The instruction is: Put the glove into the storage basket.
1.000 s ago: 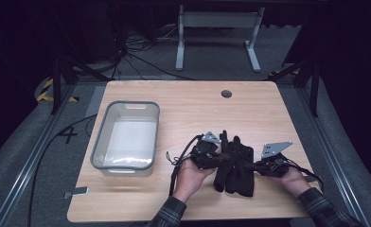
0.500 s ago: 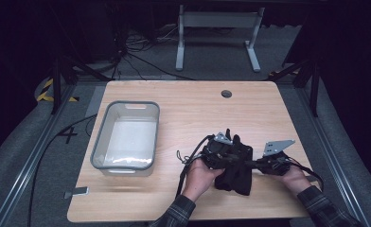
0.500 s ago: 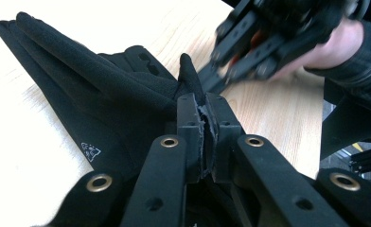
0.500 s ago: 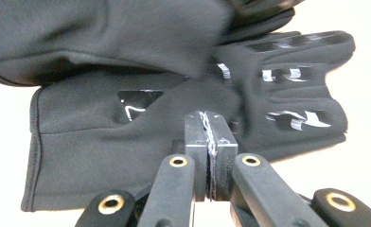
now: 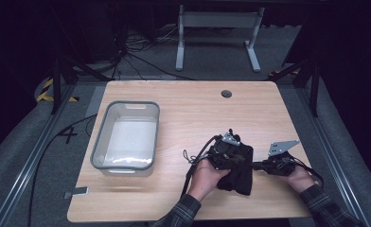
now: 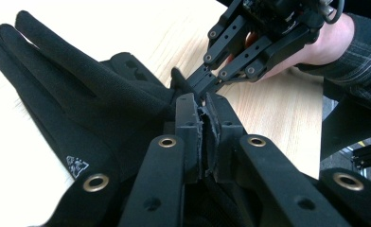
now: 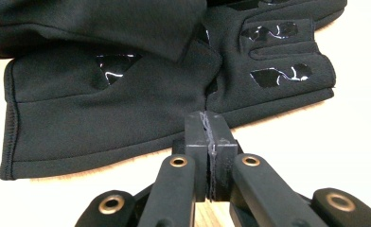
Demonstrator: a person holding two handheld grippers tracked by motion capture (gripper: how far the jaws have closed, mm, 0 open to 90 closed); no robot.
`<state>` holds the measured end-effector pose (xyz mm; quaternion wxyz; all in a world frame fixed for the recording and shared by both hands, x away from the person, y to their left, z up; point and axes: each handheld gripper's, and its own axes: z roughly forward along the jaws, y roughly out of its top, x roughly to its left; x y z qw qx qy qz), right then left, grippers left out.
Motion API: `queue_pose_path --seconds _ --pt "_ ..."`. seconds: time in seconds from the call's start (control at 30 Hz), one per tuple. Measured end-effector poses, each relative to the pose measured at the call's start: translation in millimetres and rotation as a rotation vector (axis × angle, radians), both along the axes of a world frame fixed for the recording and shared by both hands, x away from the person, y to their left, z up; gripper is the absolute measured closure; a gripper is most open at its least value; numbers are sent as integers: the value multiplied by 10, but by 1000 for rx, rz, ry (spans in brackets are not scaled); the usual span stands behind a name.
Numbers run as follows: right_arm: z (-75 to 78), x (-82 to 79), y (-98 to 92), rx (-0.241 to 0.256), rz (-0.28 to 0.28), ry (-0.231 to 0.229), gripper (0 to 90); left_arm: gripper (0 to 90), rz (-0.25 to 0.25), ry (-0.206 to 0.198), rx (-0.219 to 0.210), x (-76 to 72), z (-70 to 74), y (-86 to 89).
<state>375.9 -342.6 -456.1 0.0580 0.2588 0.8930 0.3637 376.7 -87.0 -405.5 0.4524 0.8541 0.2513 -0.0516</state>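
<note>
High view: the black gloves lie in a bunched heap on the desk, near its front edge. The left claw sits on top of the heap's near-left part, and the right claw comes in from the right side, its tip at the fabric's edge. A grey tub stands well apart to the left of both claws.

Left gripper view: the left claw has its jaws nearly closed, with a thin fold of glove fabric apparently pinched between the pads. The glove's long fingers fan away to the left of the claw. Just ahead of it, the right claw noses into the same bunch of fabric, the two tips almost touching.

Right gripper view: the right claw has its jaws pressed together; a sliver of dark material may sit in the seam, but I cannot tell for certain. The cuff edge of a glove lies directly ahead, and a second glove with shiny grip patches lies ahead to the right.

Risk, as I judge it: the two tips stand so close that they could knock together. The left grip is thin, so a lift may let the fabric slip, or drag both gloves at once.
</note>
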Motion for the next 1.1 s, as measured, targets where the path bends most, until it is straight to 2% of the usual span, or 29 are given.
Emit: queue_pose_path --seconds 0.33,0.53,0.73,0.83,0.97,1.0,1.1 --pt "9 -5 -36 -4 -8 -5 896 865 -11 -14 -33 19 77 -3" --pt "34 -18 -96 -11 -22 -21 891 896 -1 -32 -13 13 83 88" --pt "52 -46 -217 -2 -46 -25 815 896 50 -44 37 72 -28 240" --pt "36 -48 -230 -5 -49 -17 756 897 58 -28 50 121 -128 266" --pt "20 -47 -215 -15 -45 -19 701 897 35 -17 60 126 -202 190" --pt "19 -46 -213 -14 -44 -21 663 897 12 -15 65 115 -226 112" --pt "14 -43 -219 -9 -41 -24 609 897 -9 -14 72 109 -248 30"
